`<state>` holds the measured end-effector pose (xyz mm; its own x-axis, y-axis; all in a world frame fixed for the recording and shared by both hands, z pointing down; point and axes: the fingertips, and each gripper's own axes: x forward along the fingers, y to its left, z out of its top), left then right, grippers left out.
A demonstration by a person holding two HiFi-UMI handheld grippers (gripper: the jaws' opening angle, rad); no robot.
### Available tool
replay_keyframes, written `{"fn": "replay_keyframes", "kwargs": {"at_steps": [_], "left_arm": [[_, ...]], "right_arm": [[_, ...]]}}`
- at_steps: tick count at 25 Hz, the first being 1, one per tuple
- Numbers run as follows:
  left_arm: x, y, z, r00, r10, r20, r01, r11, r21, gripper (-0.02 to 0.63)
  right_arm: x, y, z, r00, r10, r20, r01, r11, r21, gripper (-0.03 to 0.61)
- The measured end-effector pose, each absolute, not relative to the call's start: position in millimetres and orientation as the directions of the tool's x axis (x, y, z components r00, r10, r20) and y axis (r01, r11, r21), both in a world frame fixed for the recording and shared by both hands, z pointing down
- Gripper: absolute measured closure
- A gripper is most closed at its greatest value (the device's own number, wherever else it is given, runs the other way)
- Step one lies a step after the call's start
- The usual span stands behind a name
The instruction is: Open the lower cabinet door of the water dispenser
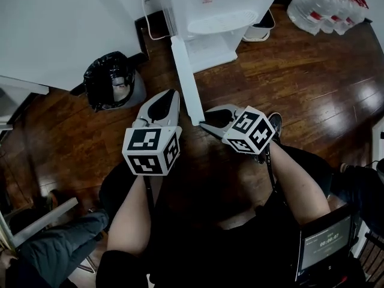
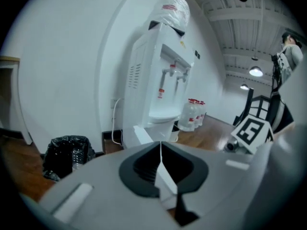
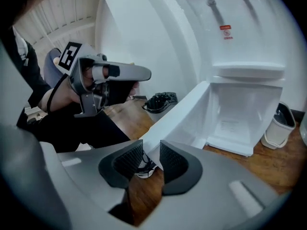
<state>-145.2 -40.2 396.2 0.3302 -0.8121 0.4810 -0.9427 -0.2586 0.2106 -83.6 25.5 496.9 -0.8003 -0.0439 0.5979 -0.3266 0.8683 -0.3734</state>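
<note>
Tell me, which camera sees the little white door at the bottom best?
The right gripper view: the open cabinet door turns its broad inner side toward it. The head view sees only its thin top edge, and the left gripper view just a small slice.

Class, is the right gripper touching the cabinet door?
Cannot tell. In the right gripper view, the right gripper has its jaws apart around the cabinet door edge: one pad stands clear, the other's contact is unclear.
</note>
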Motion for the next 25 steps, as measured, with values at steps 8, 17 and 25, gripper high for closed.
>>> {"fn": "replay_keyframes", "kwargs": {"at_steps": [8,17,25], "left_arm": [[-198,-37,401,0.227,-0.852,0.472,-0.970,-0.158,0.182,0.588],[-249,-28,401,0.167,-0.879,0.446,-0.973,-0.076,0.216,0.591],[-266,-29,388,0.165,-0.898,0.408,-0.980,-0.102,0.172,0.591]], "right_arm": [[-151,40,497,-0.809,0.006,0.587,-0.248,0.903,-0.351,0.468],[-215,36,497,-0.804,-0.028,0.594,-0.244,0.927,-0.286,0.469],[-248,25,496,-0.830,-0.037,0.557,-0.220,0.939,-0.266,0.509]]}}
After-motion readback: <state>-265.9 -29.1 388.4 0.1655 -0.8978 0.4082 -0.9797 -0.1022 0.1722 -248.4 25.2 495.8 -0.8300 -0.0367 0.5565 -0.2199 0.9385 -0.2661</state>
